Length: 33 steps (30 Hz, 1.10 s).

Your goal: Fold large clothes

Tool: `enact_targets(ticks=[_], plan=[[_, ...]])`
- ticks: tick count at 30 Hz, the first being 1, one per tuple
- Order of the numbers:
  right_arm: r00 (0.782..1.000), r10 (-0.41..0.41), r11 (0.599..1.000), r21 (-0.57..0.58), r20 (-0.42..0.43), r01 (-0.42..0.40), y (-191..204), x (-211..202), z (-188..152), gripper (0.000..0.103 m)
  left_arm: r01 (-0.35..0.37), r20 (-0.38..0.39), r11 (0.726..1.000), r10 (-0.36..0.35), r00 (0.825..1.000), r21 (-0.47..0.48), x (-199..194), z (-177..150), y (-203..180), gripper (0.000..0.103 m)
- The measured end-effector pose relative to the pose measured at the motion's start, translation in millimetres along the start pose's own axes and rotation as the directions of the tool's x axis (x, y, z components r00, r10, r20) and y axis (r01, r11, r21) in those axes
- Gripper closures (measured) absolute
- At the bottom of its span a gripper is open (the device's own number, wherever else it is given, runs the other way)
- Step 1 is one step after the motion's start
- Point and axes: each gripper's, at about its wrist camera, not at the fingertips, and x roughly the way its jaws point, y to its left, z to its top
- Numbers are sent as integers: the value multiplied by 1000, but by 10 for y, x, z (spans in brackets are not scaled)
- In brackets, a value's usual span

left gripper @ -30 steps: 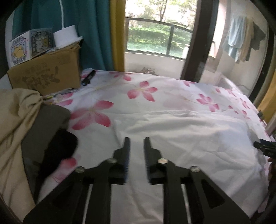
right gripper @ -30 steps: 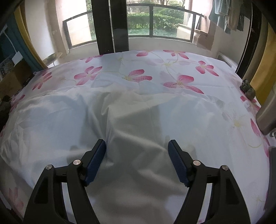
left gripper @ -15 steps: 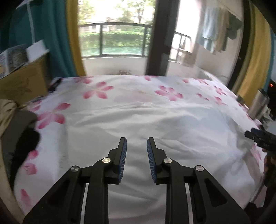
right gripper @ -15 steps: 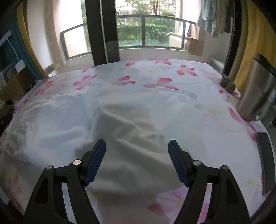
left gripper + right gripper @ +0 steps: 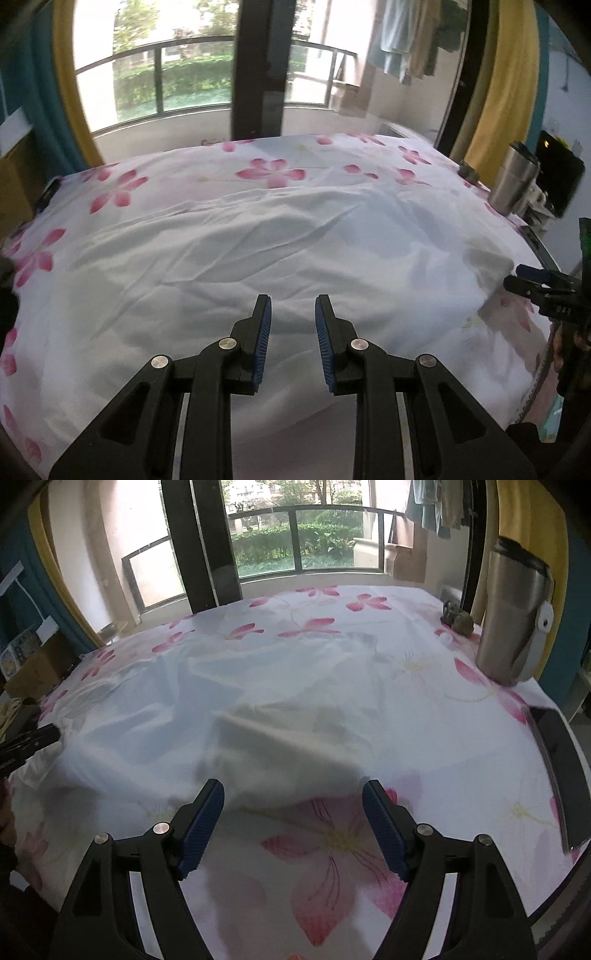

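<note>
A large white garment point(image 5: 277, 240) lies spread and wrinkled over the pink-flowered bed sheet point(image 5: 269, 173). My left gripper point(image 5: 292, 301) hovers above the garment's near part, its jaws a narrow gap apart with nothing between them. In the right wrist view the garment point(image 5: 258, 709) ends in a folded edge just ahead of my right gripper point(image 5: 292, 786). That gripper's jaws are wide and opening, over the flowered sheet point(image 5: 332, 845), with nothing between them. Each gripper shows at the edge of the other's view: the right gripper point(image 5: 532, 280) and the left gripper point(image 5: 33, 738).
A steel tumbler point(image 5: 513, 616) stands at the bed's right side, with a small dark ornament point(image 5: 458, 618) behind it. A dark flat device point(image 5: 557, 760) lies along the right edge. A cardboard box point(image 5: 33, 668) sits at far left. Windows and curtains stand beyond the bed.
Both grippers have swept to the right across the bed. The box and clothes pile left the left view; the tumbler came into both. The right jaws spread slightly.
</note>
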Motion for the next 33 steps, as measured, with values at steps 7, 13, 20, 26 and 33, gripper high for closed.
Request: enact_targets(ticks=[7, 13, 20, 26, 33], plan=[[999, 20, 995, 98, -31, -17, -232, 103, -71, 26, 27, -2, 999, -27, 1000, 34, 169, 157, -206, 77], [998, 54, 990, 132, -10, -53, -215, 212, 57, 18, 15, -17, 1000, -14, 1000, 24, 384, 303, -213, 77], [989, 149, 976, 158, 4, -148, -40, 477, 304, 12, 7, -85, 1000, -8, 996, -19, 723, 400, -99, 77], [970, 245, 956, 161, 16, -244, 184, 728, 532, 12, 13, -95, 999, -17, 995, -34, 827, 353, -82, 76], [932, 363, 923, 135, 10, -361, 474, 950, 664, 44, 8, -72, 998, -12, 997, -57, 820, 310, -78, 76]])
